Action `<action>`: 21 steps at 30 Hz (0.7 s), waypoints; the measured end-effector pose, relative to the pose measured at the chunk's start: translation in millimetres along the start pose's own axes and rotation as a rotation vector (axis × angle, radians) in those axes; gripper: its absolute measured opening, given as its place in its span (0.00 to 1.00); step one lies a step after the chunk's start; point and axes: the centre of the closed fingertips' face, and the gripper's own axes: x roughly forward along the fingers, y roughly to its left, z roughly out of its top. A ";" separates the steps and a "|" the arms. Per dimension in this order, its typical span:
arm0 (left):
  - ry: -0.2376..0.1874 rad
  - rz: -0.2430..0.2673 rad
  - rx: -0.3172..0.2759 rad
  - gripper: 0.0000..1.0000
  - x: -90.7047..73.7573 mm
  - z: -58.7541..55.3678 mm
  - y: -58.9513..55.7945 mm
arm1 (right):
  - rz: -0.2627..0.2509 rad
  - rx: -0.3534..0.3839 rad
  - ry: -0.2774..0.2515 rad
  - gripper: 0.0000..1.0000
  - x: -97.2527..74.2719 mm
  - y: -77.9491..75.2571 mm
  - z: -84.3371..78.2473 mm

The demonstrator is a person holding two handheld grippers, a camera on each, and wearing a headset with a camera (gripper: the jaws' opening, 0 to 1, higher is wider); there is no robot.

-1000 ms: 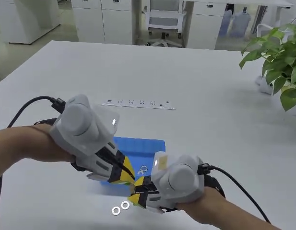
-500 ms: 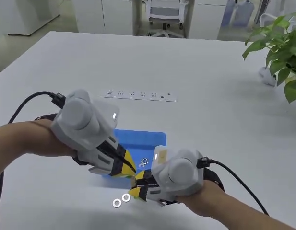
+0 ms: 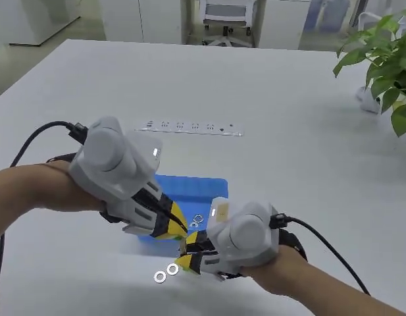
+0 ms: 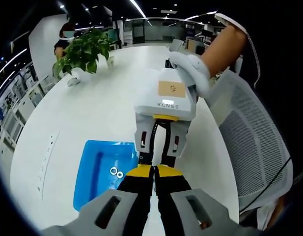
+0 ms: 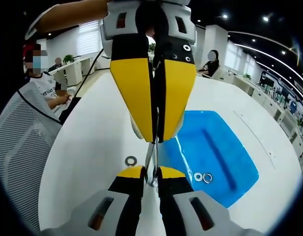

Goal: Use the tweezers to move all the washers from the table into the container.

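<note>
White table carries all items.

Left gripper: the larger body in the head view, coming in from the left, tips angled down over the near edge of the container. Jaws pressed nearly together, with only a thin dark slit between the yellow pads in the right gripper view.

Right gripper: facing the left gripper tip to tip, just beside the container's near edge. Jaws close together with a narrow gap.

Container: blue shallow tray, flat on the table, directly behind both sets of tips.

Tweezers: thin metal strip running out of the slit of the left jaws and down into the gap of the right jaws. Both grippers appear clamped on it, one at each end. The working tip is hidden between the right pads.

Washers: two lie side by side in the container, near its front edge. Two more on the table, touching or nearly so, just in front of the right gripper's tips and outside the tray.
</note>
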 end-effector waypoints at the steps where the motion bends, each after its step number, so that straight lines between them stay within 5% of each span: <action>1: -0.002 0.000 -0.003 0.05 0.2 0.1 0.6 | -0.002 -0.001 0.000 0.12 -0.1 -0.1 0.0; 21: 0.012 -0.029 0.010 0.05 0.4 -1.6 4.5 | -0.012 -0.004 -0.016 0.13 -1.9 -1.8 2.7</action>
